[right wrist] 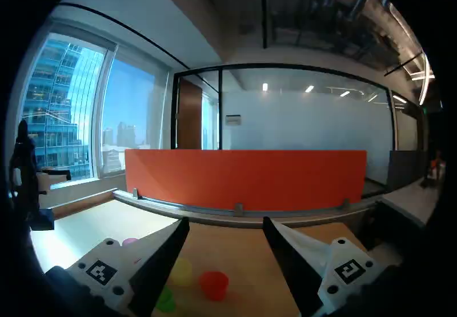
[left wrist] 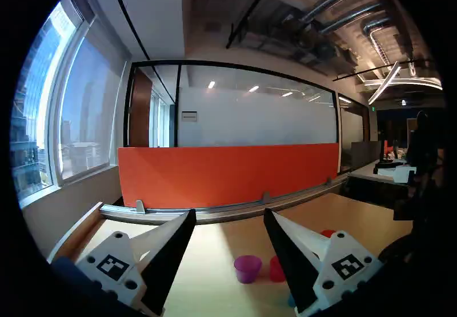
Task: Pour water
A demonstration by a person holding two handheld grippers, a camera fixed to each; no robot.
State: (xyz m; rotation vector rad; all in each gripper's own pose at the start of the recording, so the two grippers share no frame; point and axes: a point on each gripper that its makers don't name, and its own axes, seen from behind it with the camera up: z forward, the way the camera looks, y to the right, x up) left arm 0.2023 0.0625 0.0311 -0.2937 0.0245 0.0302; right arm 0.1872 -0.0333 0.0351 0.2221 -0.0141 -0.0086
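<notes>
Left gripper view: the left gripper (left wrist: 228, 213), wide open and empty, faces the purple cup (left wrist: 247, 268) on the desk (left wrist: 217, 260); right gripper view: the right gripper (right wrist: 225, 221), equally open and empty, should centre on the red cup (right wrist: 214, 284) before closing.

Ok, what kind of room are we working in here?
Most likely an open-plan office: a desk with an orange divider, a glass-walled room behind it, and big windows onto high-rises.
</notes>
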